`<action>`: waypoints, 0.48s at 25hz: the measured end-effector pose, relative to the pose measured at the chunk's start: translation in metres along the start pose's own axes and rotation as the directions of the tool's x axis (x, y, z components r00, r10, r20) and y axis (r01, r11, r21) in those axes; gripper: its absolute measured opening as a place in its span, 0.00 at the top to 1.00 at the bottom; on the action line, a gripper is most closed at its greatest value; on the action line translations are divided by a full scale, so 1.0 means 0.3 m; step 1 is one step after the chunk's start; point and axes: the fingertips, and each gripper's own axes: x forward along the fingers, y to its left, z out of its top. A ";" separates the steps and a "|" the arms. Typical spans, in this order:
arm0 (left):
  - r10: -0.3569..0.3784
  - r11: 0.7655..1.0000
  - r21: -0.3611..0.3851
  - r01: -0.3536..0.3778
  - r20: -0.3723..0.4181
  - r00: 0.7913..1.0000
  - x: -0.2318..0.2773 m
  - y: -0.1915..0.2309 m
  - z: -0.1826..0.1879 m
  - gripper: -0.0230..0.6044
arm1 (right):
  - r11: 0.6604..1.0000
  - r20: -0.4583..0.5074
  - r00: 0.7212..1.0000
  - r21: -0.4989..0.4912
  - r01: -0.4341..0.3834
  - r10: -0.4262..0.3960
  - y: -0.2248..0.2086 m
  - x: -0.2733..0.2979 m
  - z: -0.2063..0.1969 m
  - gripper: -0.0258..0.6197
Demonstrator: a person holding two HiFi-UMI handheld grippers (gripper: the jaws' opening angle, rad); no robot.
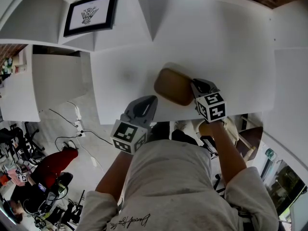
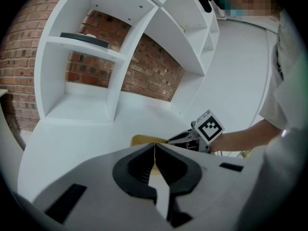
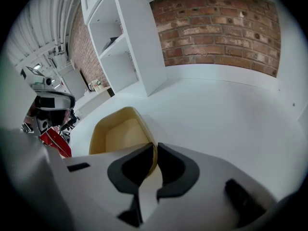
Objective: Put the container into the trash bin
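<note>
Container [image 1: 174, 86], tan and open-topped, at the near edge of the white surface [image 1: 216, 42], rim clamped at its 4 o'clock between the jaws of the right gripper [image 3: 155, 148]. Left gripper [image 2: 155, 146] just beside, at the container's 7 o'clock, jaws pressed together with nothing between. White shelf unit [image 2: 115, 57] against brick wall [image 2: 144, 66] beyond.

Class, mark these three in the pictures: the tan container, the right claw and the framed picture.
Tan rounded container [image 1: 172, 85]: head view, middle of its body.
Right claw [image 3: 155, 150]: right gripper view, between its tips, pinching the container's rim.
Black-framed picture [image 1: 90, 13]: head view, centre of its white print.
</note>
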 end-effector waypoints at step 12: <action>-0.014 1.000 0.009 0.014 0.004 1.000 -0.009 0.008 0.007 0.93 | 0.998 0.007 1.000 0.069 0.005 -0.006 0.001 -0.021 0.000 0.90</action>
